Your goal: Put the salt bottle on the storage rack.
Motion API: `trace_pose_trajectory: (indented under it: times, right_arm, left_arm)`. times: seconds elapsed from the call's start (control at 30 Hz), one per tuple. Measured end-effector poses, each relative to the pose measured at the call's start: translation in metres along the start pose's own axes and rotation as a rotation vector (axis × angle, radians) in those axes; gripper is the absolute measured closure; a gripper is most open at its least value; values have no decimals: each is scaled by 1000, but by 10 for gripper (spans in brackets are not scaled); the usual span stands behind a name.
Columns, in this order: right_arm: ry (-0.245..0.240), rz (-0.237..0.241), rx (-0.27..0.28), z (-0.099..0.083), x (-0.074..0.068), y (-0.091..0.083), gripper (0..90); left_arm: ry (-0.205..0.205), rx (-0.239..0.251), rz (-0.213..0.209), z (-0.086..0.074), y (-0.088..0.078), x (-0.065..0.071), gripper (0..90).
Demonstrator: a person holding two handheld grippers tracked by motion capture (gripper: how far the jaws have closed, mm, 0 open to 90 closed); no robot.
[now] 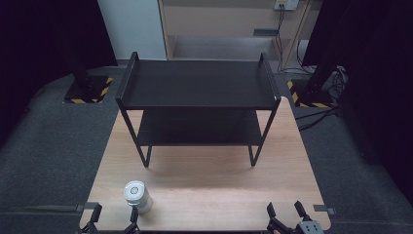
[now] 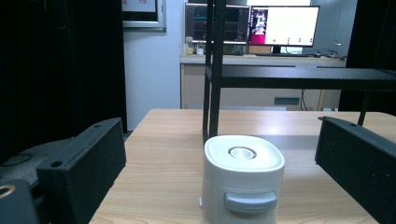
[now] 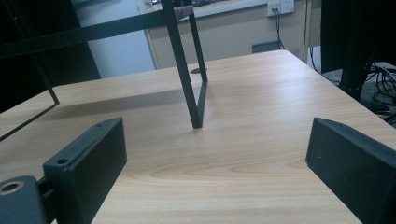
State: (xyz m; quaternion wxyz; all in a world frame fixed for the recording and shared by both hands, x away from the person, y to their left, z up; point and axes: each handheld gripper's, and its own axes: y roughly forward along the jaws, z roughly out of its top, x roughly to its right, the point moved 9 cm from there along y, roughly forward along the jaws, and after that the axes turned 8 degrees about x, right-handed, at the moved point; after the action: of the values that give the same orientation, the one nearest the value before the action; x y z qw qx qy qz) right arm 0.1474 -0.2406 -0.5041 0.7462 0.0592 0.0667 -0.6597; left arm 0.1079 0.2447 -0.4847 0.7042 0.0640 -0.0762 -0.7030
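Standing upright, white canister [image 1: 137, 195] between spread jaws of left tool [image 1: 112, 219] | right tool [image 1: 288, 217] gaping, empty | black rack [image 1: 197, 85] mid-counter [image 1: 204, 185]

A white canister [image 1: 137, 195] with grey latch, black rack [image 1: 197, 87], light woodgrain table [image 1: 204, 195], black-yellow striped floor plates [image 1: 90, 90].

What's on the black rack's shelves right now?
The rack has a bare top shelf. The lower shelf's visible front looks bare too; its back part is covered by the top shelf. The white canister stands on the table.

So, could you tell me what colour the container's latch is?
Grey latch, clearest in left gripper view.
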Motion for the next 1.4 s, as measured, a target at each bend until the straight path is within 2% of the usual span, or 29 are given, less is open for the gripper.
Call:
trace_pose_trajectory:
  times: [0.53, 1.27, 1.4]
  right_arm:
    - [4, 9, -8, -1, 0, 0, 50]
    - [13, 10, -24, -5, 6, -1, 48]
    - [15, 12, -29, -6, 7, -1, 46]
  left_arm:
    - [2, 3, 13, -4, -5, 3, 0]
    - [2, 2, 10, -19, 6, 20, 0]
    - [-12, 11, 9, -24, 8, 24, 0]
